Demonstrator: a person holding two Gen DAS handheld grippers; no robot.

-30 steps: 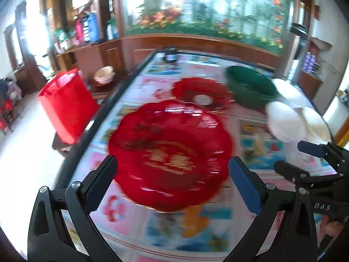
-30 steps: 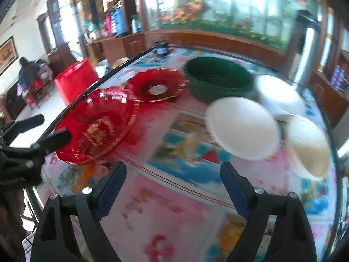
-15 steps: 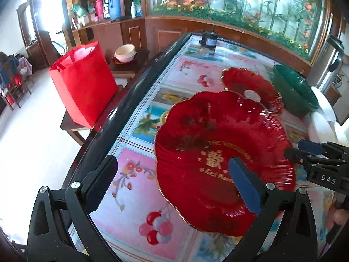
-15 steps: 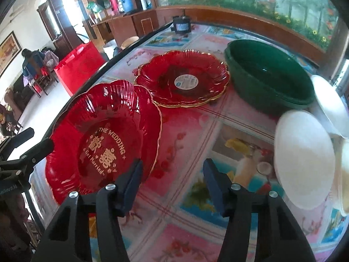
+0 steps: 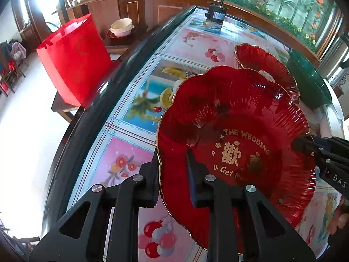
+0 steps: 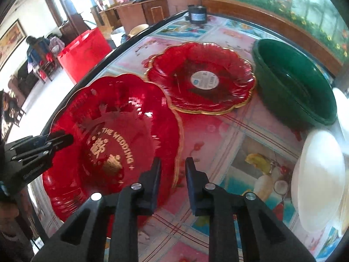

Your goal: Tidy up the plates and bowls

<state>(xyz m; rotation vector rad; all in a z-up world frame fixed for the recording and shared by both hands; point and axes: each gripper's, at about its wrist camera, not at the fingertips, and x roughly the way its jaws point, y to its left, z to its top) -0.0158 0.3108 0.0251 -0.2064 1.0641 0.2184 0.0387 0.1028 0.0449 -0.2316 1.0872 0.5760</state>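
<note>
Left hand-held gripper (image 5: pixel 173 175): jaws just closed, pinching the left rim of the red wedding plate (image 5: pixel 235 152) on the worktop (image 5: pixel 122 166). Right hand-held gripper (image 6: pixel 173 175): jaws just closed, straddling the opposite rim. Second red plate (image 6: pixel 201 77) behind; green bowl (image 6: pixel 294 87) rightward.

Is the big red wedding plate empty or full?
Empty. The wedding plate shows only its gold lettering across the bare red middle; nothing lies in it.

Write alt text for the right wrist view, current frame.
The right gripper is closing on the gold-trimmed rim of a scalloped red glass plate lettered "THE WEDDING", while the left gripper holds its opposite edge. Behind it sit a second red scalloped plate, a dark green bowl and white bowls.
</note>
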